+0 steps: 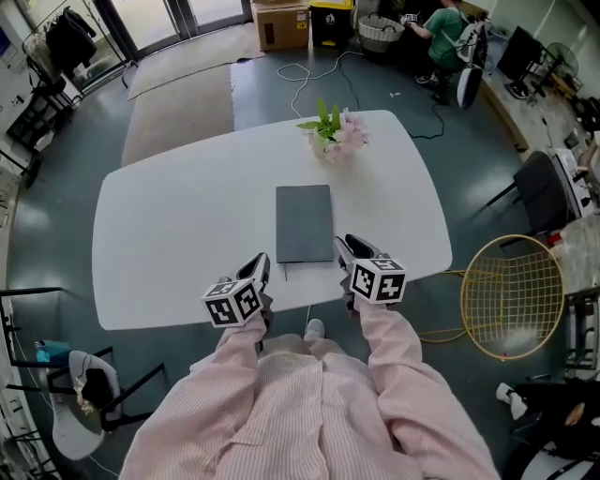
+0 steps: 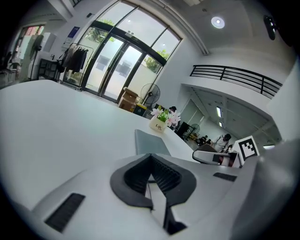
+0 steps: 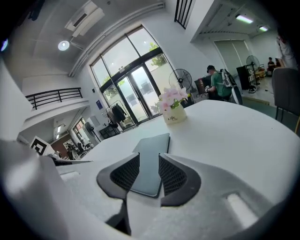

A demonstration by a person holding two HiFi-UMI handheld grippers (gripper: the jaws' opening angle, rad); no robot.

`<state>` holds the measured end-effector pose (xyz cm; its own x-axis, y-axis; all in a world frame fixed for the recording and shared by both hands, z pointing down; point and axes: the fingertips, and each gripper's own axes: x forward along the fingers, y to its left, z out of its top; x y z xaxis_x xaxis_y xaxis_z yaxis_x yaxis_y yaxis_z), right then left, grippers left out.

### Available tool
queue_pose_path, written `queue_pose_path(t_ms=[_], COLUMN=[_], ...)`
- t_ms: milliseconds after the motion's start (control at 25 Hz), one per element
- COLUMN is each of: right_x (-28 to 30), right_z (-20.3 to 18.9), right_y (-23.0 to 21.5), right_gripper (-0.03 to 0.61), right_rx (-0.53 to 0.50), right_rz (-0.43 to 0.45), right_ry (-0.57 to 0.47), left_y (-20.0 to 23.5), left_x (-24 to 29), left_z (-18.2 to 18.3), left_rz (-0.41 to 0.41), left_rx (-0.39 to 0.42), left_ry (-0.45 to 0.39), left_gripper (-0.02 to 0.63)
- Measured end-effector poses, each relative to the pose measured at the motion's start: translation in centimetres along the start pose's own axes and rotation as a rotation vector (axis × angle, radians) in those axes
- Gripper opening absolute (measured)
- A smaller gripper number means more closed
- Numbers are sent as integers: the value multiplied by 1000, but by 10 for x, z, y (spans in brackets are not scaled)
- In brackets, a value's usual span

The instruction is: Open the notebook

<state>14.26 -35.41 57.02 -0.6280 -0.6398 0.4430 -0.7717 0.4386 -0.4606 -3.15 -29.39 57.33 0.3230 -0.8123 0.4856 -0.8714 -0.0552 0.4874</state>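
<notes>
A closed grey notebook (image 1: 304, 223) lies flat on the white table (image 1: 178, 216), just on your side of the flower pot (image 1: 335, 142) and apart from it. It looks thin and light, with a stiff, smooth cover, so it will probably slide on the slick tabletop rather than lift. Pin one corner and catch the cover at its free long edge, though which long edge is the spine cannot be told.

Farther from the flower pot than the notebook's near end, your left gripper (image 1: 260, 264) has its jaws pressed together on nothing; your right gripper (image 1: 348, 246) has its jaws spread, framing that near end without touching it.

Beyond the flower pot, the room has a teal floor, a beige rug (image 1: 178, 94), a cardboard box (image 1: 281, 24), a seated person (image 1: 448, 33) and glass doors (image 3: 133, 96).
</notes>
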Motion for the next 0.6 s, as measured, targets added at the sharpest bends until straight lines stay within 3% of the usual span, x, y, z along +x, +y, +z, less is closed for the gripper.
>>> queue_pose_path(t_ms=[280,600], right_x=[40,54], right_z=[-23,-39], right_y=[-21,-36], right_gripper=[114,114], right_rx=[35,133], right_rz=[-29,-62], right_ry=[156,239], left_y=[11,16], left_x=[20,33], left_z=[-10,-16], left_rz=[20,15], left_rx=[-56,-100], left_ry=[63,107], left_gripper=[-2,-2])
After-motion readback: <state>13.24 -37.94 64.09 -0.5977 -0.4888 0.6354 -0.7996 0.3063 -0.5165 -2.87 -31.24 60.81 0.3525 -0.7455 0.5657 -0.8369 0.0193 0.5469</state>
